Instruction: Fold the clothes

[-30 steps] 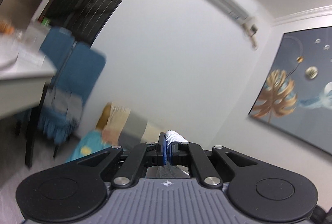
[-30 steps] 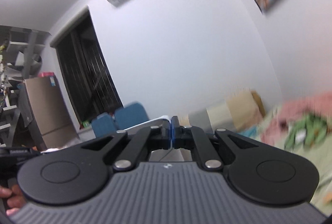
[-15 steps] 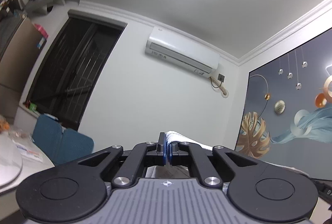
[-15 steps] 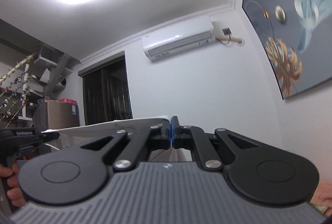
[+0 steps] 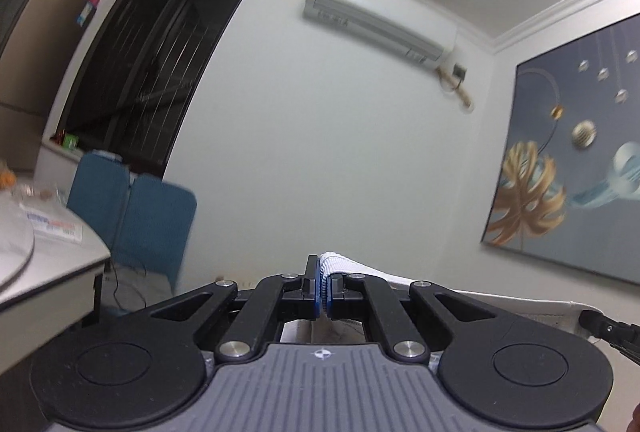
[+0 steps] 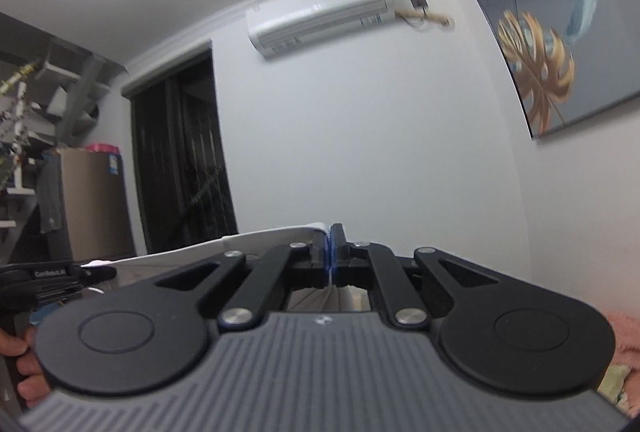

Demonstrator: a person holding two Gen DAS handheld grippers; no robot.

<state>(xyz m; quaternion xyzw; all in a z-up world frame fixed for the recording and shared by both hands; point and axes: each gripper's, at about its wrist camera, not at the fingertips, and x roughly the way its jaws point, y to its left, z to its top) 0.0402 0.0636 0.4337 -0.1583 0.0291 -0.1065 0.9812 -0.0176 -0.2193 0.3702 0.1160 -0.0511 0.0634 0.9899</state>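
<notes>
**Garment held up between both grippers, ready to be laid out**

Nearest to me, the left gripper (image 5: pixel 322 290) has its blue pads pressed together on a ribbed white edge of the garment (image 5: pixel 460 292). From that pinch the cloth runs to the right, fairly taut, toward the other tool's black tip at the edge of the left wrist view. The right gripper (image 6: pixel 331 252) is likewise clamped on a thin white hem, and the garment (image 6: pixel 256 238) stretches leftward from it toward the left tool, where part of my left hand (image 6: pixel 20 372) shows on the handle. So the cloth hangs in the air between my two grips; most of it is below both cameras and I cannot see how it drapes.

I judge this to be the lift-and-spread step. To do it well I want both grips level and even tension along the top edge, so the body hangs flat without twisting. I would avoid pulling the grippers further apart: both pinches sit close to the hem, and either could slip.

Beyond the garment, left of it in the left wrist view, stands a table (image 5: pixel 60 264) with two blue chairs (image 5: pixel 152 228) behind it. Farthest off, the wall carries an air conditioner (image 5: pixel 376 24) above and a painting (image 5: pixel 568 172) to the right.
</notes>
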